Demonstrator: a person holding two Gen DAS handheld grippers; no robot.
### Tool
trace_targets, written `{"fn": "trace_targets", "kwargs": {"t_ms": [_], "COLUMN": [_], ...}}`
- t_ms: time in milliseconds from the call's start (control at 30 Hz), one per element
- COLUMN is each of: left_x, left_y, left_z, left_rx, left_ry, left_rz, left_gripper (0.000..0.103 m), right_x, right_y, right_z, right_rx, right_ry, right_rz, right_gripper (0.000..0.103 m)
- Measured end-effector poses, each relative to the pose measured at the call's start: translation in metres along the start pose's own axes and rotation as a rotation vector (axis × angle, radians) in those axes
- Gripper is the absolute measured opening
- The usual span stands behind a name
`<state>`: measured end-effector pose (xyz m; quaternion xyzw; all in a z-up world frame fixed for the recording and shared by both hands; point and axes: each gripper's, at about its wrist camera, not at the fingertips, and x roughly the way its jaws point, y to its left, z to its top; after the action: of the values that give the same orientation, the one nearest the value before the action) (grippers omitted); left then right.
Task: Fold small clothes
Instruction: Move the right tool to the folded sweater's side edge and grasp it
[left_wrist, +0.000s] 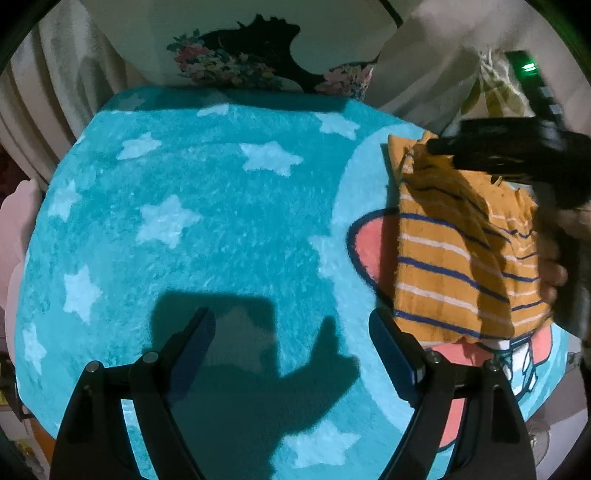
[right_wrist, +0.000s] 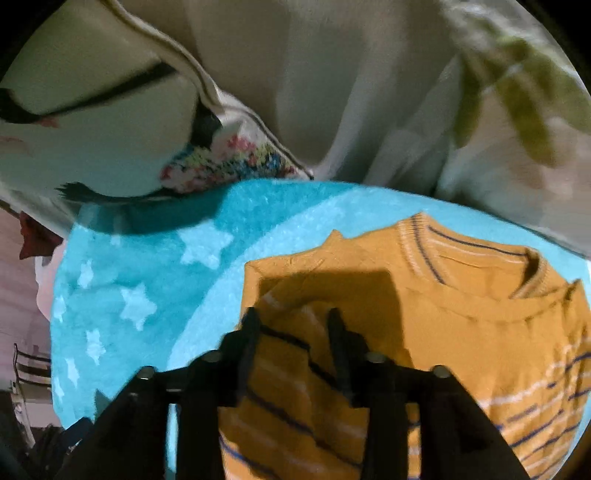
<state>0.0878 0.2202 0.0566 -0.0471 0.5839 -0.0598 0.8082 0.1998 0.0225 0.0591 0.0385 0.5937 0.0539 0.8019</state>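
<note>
A small orange shirt with blue and white stripes (left_wrist: 458, 251) lies folded on the turquoise star blanket (left_wrist: 207, 206) at the right of the left wrist view. My left gripper (left_wrist: 291, 332) is open and empty, above the blanket just left of the shirt's near edge. My right gripper (right_wrist: 293, 321) hovers over the shirt (right_wrist: 461, 332); its jaws stand partly apart with striped cloth between them, and no clamping shows. The right gripper also shows in the left wrist view (left_wrist: 436, 147), over the shirt's far corner. The shirt's collar (right_wrist: 480, 258) points away.
A white pillow with a dark floral print (left_wrist: 236, 62) stands along the blanket's far edge, also in the right wrist view (right_wrist: 221, 162). Pale curtains (right_wrist: 369, 92) hang behind. Green leaves (right_wrist: 517, 92) show at the upper right. A cartoon figure (left_wrist: 369, 251) is printed on the blanket under the shirt.
</note>
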Motion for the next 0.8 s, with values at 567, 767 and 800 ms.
{"fn": "trace_targets", "kwargs": {"t_ms": [567, 767, 800], "left_x": [0.017, 0.016, 0.016], "left_y": [-0.008, -0.002, -0.001], "left_z": [0.004, 0.004, 0.004], "left_rx": [0.024, 0.011, 0.011], "left_ry": [0.058, 0.061, 0.061], "left_rz": [0.025, 0.024, 0.026], "left_gripper": [0.084, 0.084, 0.084], "right_x": [0.021, 0.04, 0.043], "right_y": [0.035, 0.045, 0.05], "right_z": [-0.041, -0.046, -0.047], "right_rx": [-0.055, -0.127, -0.151], "right_ry": [0.095, 0.121, 0.125], "right_rz": [-0.029, -0.124, -0.144], "right_gripper": [0.074, 0.077, 0.079]}}
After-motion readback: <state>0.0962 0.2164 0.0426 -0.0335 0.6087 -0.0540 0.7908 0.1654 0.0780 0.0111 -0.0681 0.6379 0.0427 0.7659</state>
